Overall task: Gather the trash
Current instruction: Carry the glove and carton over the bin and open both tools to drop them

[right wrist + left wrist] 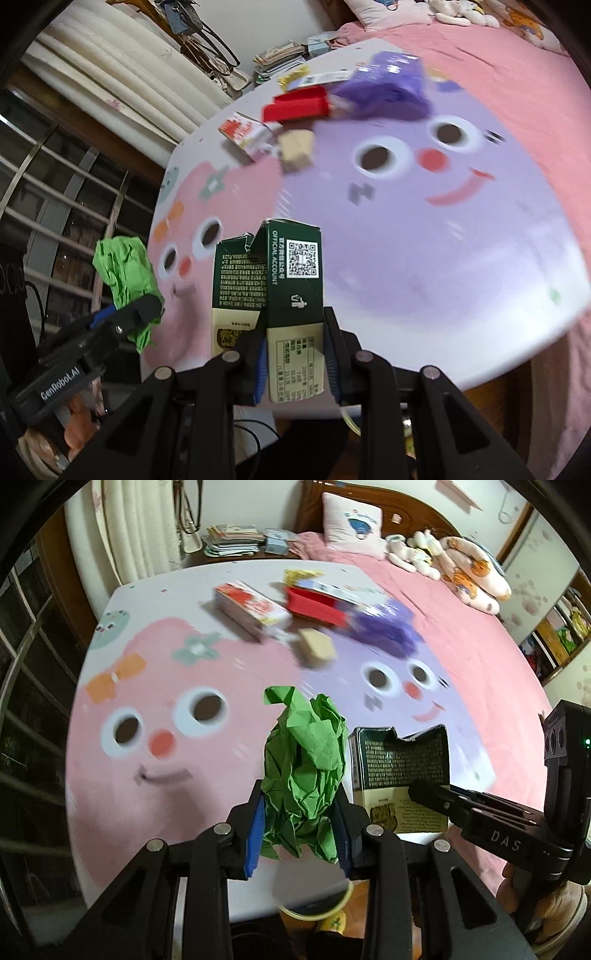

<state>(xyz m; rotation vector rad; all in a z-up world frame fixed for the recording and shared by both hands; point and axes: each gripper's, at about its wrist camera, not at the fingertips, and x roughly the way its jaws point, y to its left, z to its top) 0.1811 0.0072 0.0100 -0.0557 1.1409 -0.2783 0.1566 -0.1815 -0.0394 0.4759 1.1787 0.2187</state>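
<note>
L gripper (301, 834) is clamped narrow on crumpled green paper (304, 760). R gripper (295, 365) pinches a torn dark-green carton (291, 288). Both above the cartoon mat (177, 775); blurry boxes (258, 607) at mat's far end.

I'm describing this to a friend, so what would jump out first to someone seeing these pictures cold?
Two held pieces of trash: the left tongs clamp a crumpled green paper ball, and the right tongs grip a torn dark green carton, both low in the middle of their views. Behind them a blanket with cartoon faces covers the bed, with a pile of boxes and wrappers at its far end.
</note>
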